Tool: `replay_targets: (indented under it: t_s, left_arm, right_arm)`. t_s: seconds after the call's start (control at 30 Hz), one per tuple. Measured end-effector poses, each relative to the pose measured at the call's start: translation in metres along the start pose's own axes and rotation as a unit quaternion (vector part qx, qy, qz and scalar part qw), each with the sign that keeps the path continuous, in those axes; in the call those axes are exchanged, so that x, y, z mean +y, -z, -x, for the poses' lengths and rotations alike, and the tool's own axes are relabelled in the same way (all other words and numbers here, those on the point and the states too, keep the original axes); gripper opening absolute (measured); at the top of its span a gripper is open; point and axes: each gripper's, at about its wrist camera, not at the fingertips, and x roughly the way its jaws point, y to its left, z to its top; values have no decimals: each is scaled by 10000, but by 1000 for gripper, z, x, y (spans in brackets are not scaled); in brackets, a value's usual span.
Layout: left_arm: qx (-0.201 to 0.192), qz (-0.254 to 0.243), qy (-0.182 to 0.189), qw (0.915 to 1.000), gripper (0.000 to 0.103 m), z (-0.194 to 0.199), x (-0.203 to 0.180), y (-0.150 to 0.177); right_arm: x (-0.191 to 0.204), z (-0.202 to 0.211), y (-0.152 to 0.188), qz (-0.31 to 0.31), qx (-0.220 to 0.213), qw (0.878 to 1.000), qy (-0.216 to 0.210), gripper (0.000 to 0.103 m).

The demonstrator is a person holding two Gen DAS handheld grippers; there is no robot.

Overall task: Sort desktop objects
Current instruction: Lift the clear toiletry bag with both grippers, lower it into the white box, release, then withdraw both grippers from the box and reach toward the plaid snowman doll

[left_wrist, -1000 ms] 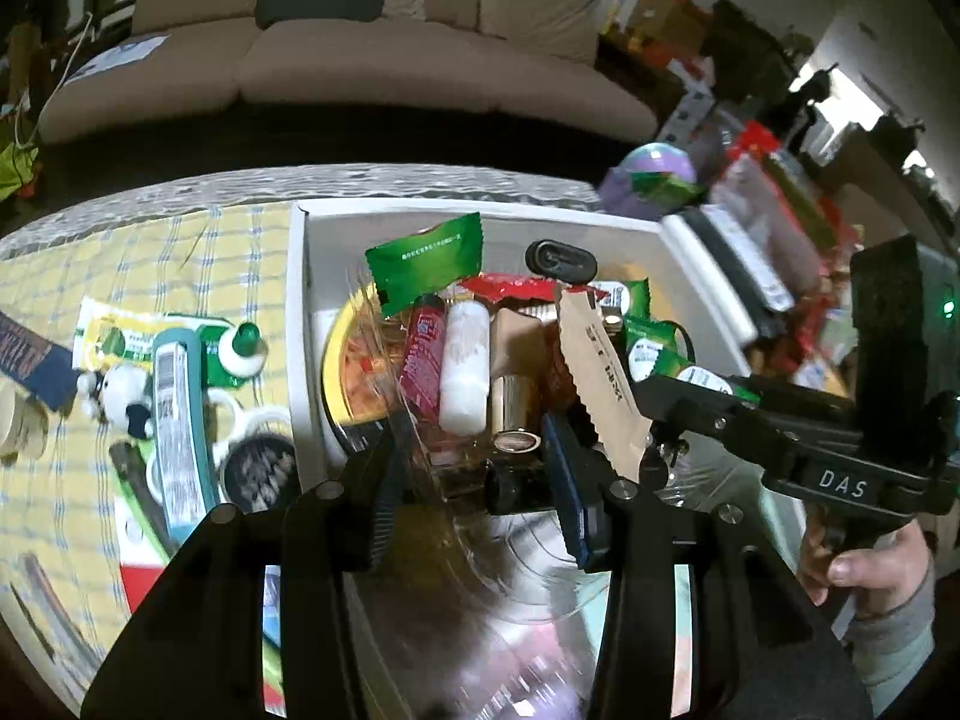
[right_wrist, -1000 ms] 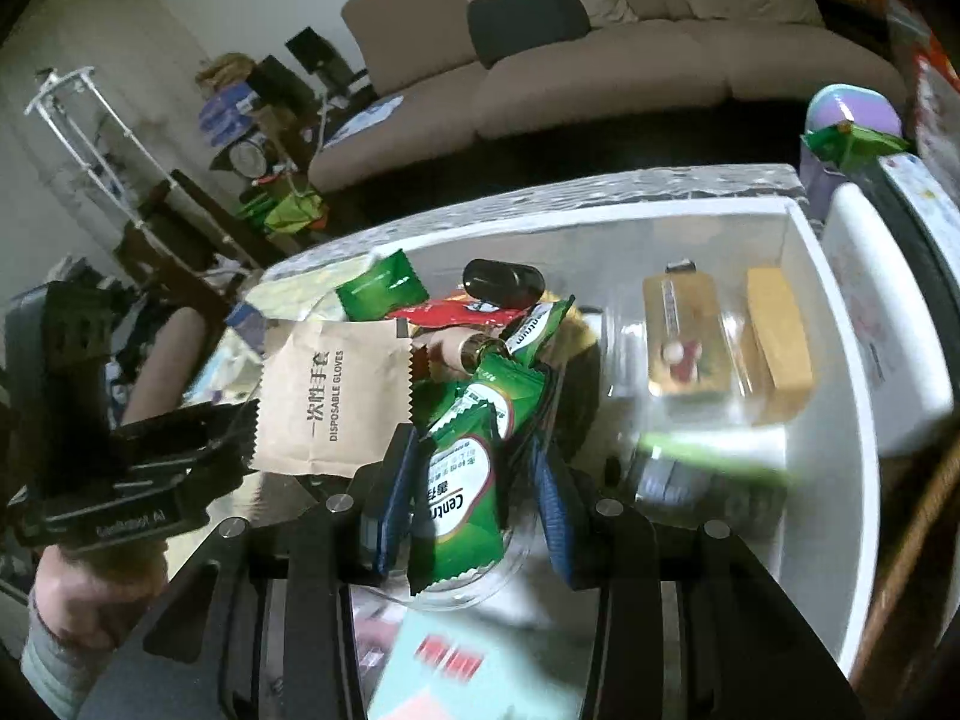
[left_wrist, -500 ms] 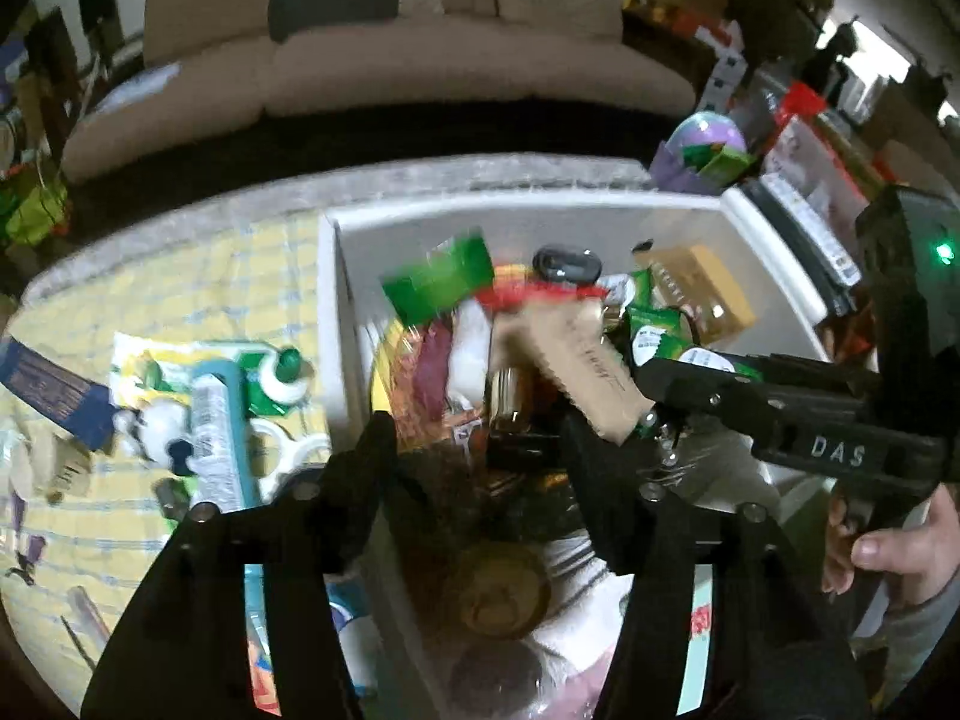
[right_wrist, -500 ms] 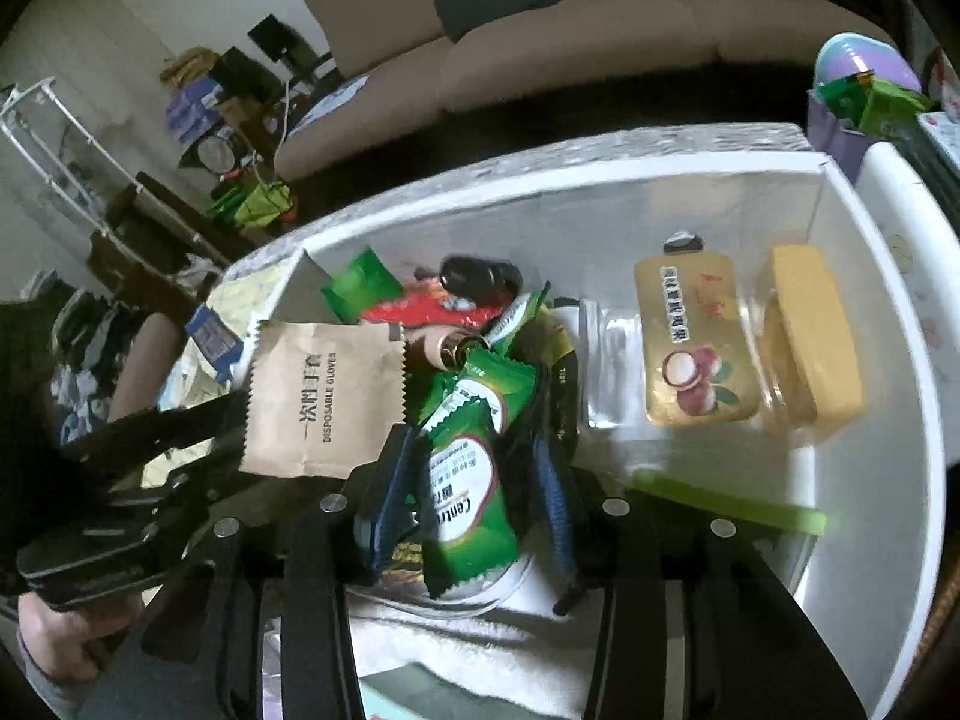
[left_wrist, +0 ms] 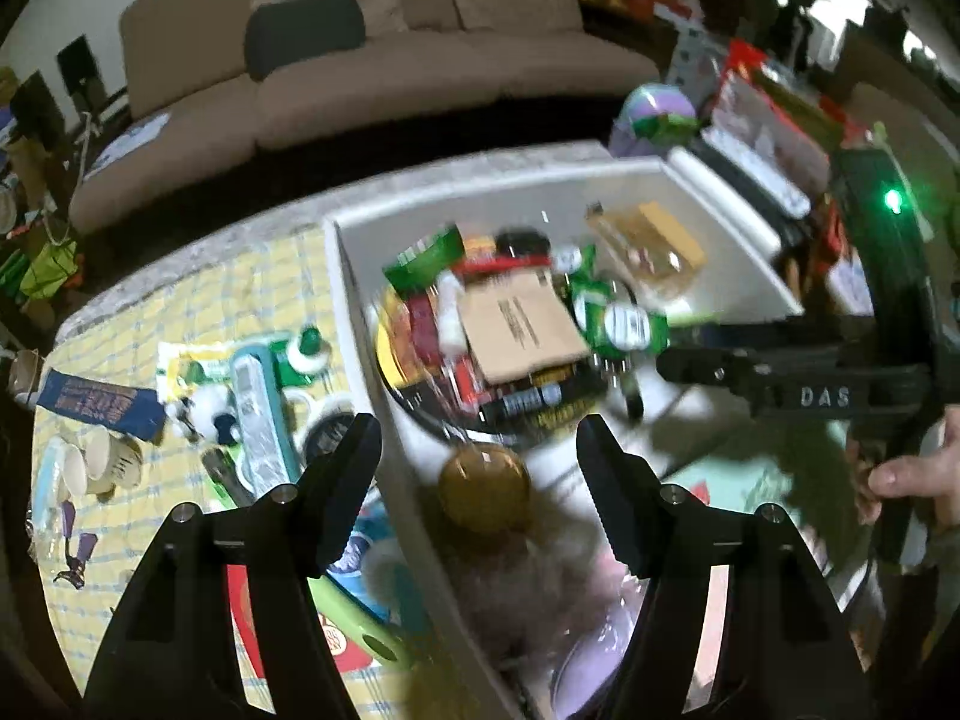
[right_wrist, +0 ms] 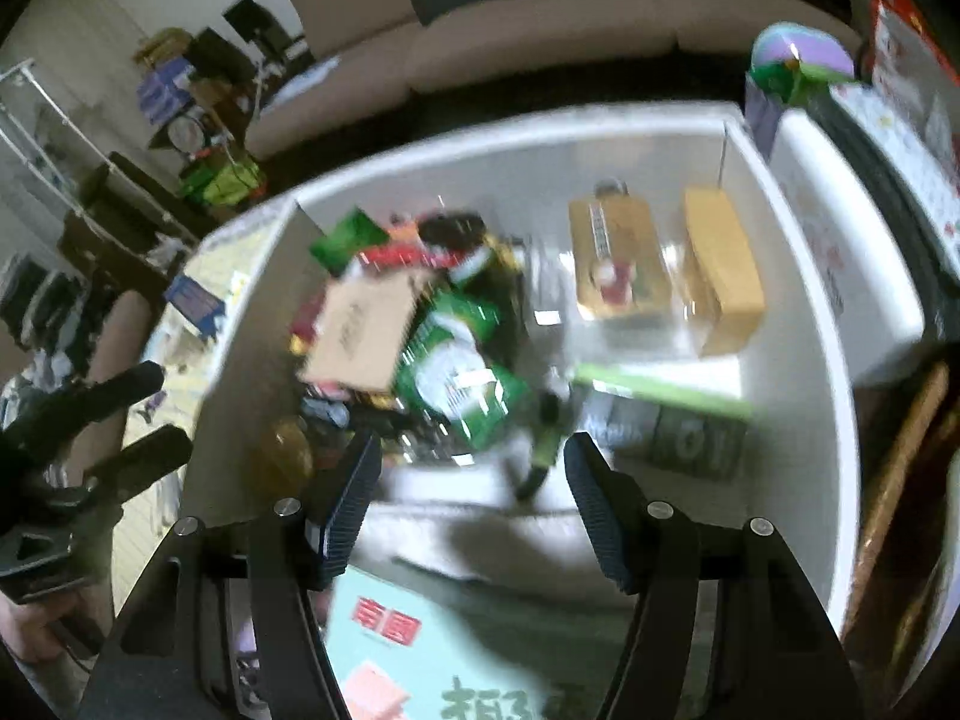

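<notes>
While jaws opening, left tool (left_wrist: 480, 450) and right tool (right_wrist: 471, 471) hang empty over white bin (right_wrist: 798, 312)

Motion blur smears the packets (right_wrist: 456, 372) heaped in the white bin (right_wrist: 840, 420); their print is unreadable, and a dark tub (left_wrist: 480, 408) perhaps lies beneath them.

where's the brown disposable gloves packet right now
In both wrist views the brown gloves packet lies on top of the snack pile in the white bin's left part, beside the green sachets.
</notes>
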Motion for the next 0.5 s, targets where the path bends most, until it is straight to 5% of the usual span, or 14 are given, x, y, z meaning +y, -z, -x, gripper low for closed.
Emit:
replay_targets:
  t_s: [0.13, 0.5]
  left_arm:
    - [130, -157, 92, 9997, 63, -13, -8, 8]
    - [190, -85, 126, 9997, 63, -27, -1, 9]
  right_arm:
    - [8, -17, 0, 123, 53, 9999, -56, 50]
    - [29, -37, -21, 246, -27, 9996, 166, 43]
